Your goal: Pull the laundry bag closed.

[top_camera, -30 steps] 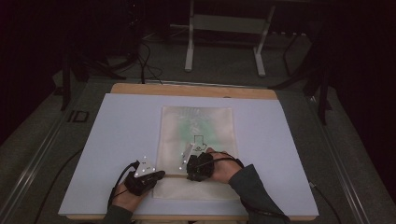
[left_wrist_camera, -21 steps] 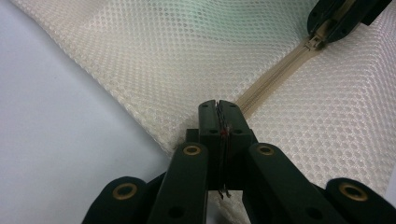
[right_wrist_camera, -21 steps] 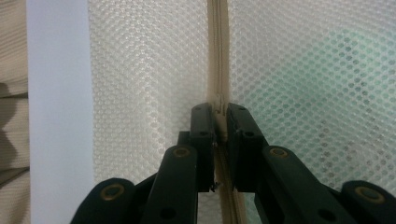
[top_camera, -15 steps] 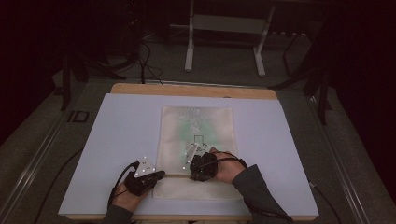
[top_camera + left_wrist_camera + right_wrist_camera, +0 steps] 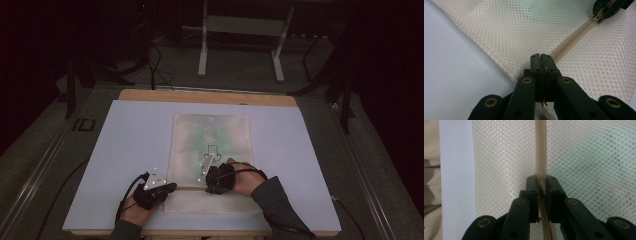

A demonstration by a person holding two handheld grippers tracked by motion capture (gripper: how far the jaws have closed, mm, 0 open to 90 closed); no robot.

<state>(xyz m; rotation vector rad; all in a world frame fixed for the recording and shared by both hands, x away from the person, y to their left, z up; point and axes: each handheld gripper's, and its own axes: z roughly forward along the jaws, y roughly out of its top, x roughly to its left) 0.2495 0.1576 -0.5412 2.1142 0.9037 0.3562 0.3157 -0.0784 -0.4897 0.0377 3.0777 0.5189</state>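
A cream mesh laundry bag (image 5: pixel 212 155) lies flat in the middle of the table (image 5: pixel 125 150), with something green showing faintly through its netting. Its zip (image 5: pixel 540 150) runs across the end nearest the person. The left gripper (image 5: pixel 541 58) has its jaws pressed tight on the bag's edge, right where the zip begins at the corner. The right gripper (image 5: pixel 541 185) has its jaws clamped on the zip slider (image 5: pixel 542 182); ahead of it the teeth look joined. Compared with a second ago, the right gripper sits slightly further along the zip line, away from the left, while the left one has kept its place. That small shift suggests the slider is being drawn along while the corner is held taut. The bag's far part lies undisturbed, and most of the zip's run still lies ahead
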